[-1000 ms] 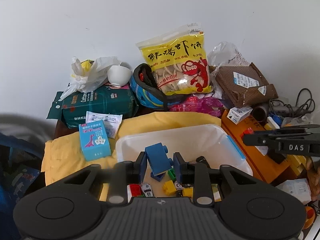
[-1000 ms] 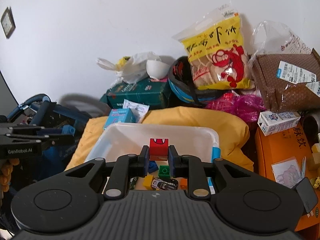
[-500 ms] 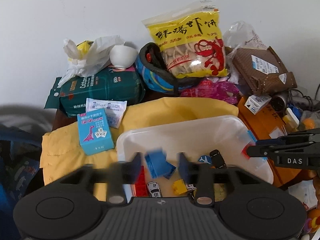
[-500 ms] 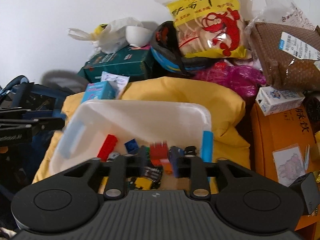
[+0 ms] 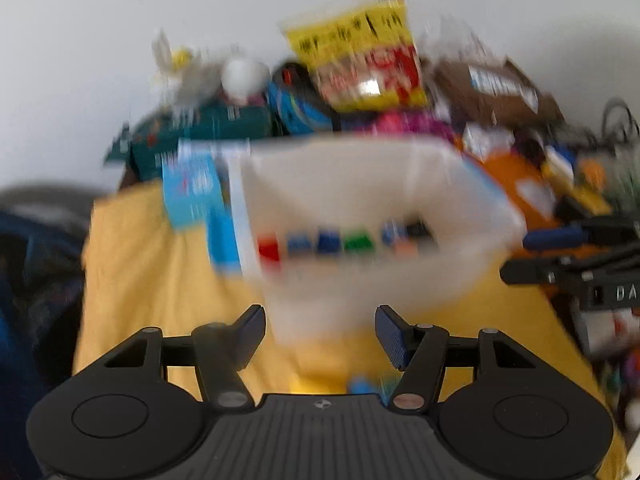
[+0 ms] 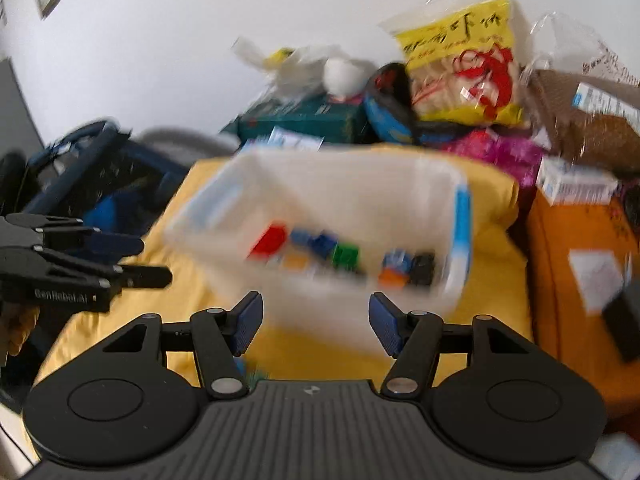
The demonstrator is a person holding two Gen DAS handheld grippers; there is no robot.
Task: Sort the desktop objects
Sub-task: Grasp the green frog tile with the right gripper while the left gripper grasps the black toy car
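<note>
Two grippers: the left gripper (image 5: 320, 334) and the right gripper (image 6: 316, 328) both hovered just short of the bin's near wall, fingers spread wide and holding nothing.
Bin: one white plastic bin (image 6: 304, 184) sat on the yellow cloth (image 6: 492, 264), centre of the scene.
Bricks in bin: about seven lay along its near floor; motion blur prevented a firm count. One red brick (image 6: 269, 241) lay at the left end, one green brick (image 6: 346, 255) in the middle, one black piece (image 6: 423, 267) at the right.
Step in hand: judging by the empty fingers, between drops.
Next move: it called for finding another loose toy; something small and blue (image 5: 362, 385) showed just under the left gripper.
</note>
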